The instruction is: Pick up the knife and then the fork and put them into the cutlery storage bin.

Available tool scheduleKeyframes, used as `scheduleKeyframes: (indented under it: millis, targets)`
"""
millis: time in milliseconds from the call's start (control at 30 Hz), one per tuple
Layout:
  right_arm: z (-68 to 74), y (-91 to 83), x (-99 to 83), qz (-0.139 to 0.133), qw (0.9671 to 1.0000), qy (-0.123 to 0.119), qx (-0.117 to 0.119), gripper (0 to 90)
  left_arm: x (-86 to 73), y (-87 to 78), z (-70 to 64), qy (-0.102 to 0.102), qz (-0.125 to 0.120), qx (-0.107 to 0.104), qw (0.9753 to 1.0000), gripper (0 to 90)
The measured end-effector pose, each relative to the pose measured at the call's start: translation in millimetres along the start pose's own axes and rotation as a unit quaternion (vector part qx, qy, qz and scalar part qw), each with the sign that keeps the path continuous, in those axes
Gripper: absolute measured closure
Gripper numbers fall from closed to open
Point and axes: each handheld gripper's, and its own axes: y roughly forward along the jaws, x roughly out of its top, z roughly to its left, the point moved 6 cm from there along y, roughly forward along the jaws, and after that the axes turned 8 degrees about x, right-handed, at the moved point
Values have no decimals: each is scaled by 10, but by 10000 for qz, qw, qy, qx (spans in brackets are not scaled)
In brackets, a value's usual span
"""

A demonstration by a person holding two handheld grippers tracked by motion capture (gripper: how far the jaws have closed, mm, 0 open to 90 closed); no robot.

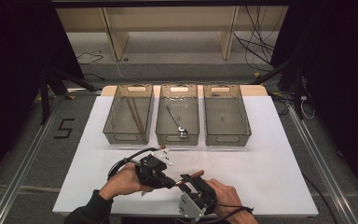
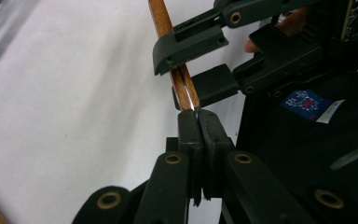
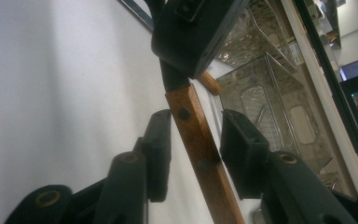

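left tongs (image 2: 198, 122) clamp knife (image 2: 184, 84) | right tongs (image 3: 196, 144) agape around handle

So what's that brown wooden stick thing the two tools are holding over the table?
It looks like a knife with a wooden handle: flat, brown, glossy, with two dark rivets. A thin metal edge shows at its end, pinched in the shut left tool. The right tool is open, its jaws either side of the handle. It is held low over the white table.
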Motion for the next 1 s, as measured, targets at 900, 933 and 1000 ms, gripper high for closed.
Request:
scheduleKeyframes:
  millis: [900,933,1000]
  targets:
    - [119,43,-6,332,9936,-1073,-144,770,17,-159,145,-521,-391,91,9978,492]
    - [118,38,-10,336,9944,-997,-131,770,31,-184,174,-592,-508,142,9969,460]
    - [99,28,-18,341,9948,-953,-139,770,58,-230,230,-788,-734,282,9938,379]
